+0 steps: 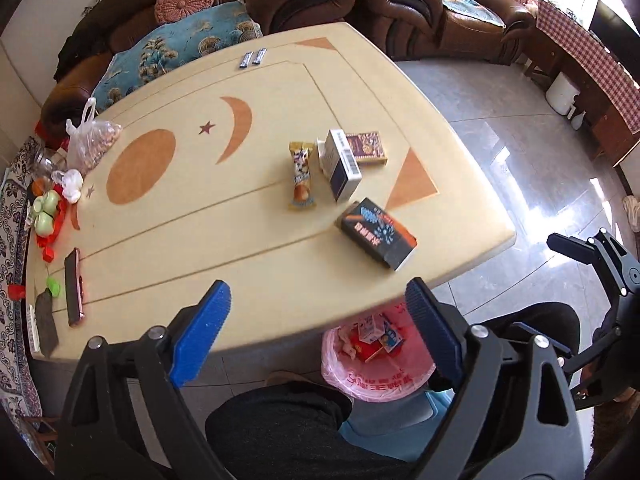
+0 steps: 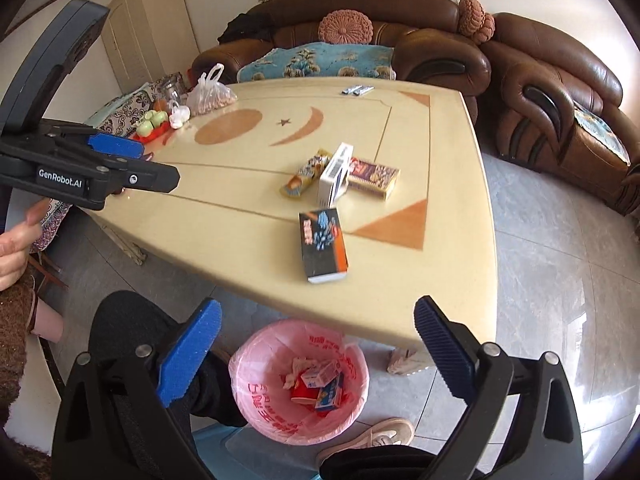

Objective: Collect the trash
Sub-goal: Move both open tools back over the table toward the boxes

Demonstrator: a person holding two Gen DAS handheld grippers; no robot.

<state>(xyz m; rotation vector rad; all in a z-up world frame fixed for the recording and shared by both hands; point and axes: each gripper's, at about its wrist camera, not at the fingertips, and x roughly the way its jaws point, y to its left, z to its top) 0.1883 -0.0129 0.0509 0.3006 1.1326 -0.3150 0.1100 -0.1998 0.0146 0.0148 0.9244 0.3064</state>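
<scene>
A dark box with orange trim (image 1: 378, 233) (image 2: 322, 243) lies nearest the table's front edge. Behind it stand a white-and-blue box (image 1: 341, 165) (image 2: 334, 176), a brown patterned box (image 1: 366, 148) (image 2: 374, 178) and a snack wrapper (image 1: 302, 176) (image 2: 306, 174). A bin with a pink liner (image 1: 376, 364) (image 2: 298, 382) stands on the floor below the table edge and holds several cartons. My left gripper (image 1: 320, 334) is open and empty over the table's front edge. My right gripper (image 2: 318, 354) is open and empty above the bin.
On the beige table (image 1: 180, 216) (image 2: 240, 216) lie a phone (image 1: 74, 286), a bag of nuts (image 1: 90, 140) (image 2: 210, 96), green cups on a red tray (image 1: 46, 210) (image 2: 152, 122) and two small packets (image 1: 252, 58) (image 2: 357, 90). Brown sofas (image 1: 400, 4) (image 2: 552, 100) stand behind it. My knees are below the grippers.
</scene>
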